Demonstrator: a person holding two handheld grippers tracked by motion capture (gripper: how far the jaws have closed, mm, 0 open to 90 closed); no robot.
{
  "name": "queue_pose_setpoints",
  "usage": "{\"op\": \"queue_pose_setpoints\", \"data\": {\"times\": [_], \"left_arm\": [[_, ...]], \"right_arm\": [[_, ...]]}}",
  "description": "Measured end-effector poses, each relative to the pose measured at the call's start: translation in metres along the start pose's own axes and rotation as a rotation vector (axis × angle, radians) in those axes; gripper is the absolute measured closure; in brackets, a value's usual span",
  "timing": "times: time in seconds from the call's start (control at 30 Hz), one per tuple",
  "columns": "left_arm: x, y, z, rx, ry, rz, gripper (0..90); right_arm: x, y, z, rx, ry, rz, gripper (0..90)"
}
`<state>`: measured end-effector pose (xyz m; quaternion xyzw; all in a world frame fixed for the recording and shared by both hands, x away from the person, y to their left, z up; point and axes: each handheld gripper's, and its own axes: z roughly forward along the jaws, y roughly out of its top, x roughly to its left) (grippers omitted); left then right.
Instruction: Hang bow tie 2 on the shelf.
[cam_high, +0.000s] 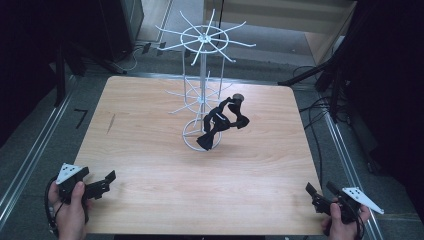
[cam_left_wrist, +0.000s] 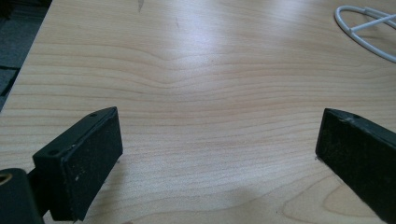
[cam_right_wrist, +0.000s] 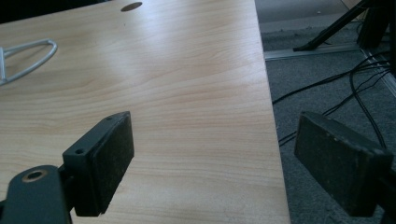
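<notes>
A white wire rack with two tiers of spoke hooks stands on a ring base at the middle of the wooden table. A black bow tie with a strap hangs from a lower hook on the rack's right side. My left gripper rests at the near left corner, open, nothing between its jaws. My right gripper sits at the near right corner, open and holding nothing. It straddles the table's right edge. Each gripper view catches part of the ring base.
Dark stands and cables lie on the grey floor to the right of the table and show in the right gripper view. Metal rails run along the floor on the left. A small dark mark is on the tabletop.
</notes>
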<state>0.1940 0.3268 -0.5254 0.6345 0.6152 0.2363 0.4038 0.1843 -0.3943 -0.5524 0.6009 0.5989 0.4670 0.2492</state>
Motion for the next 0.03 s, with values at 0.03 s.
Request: {"op": "queue_pose_setpoints", "data": {"times": [0.03], "left_arm": [[0.0003, -0.0001, -0.0002, -0.001, -0.001, -0.002, 1.0]], "right_arm": [[0.0010, 0.0000, 0.0006, 0.003, -0.006, -0.012, 12.3]]}}
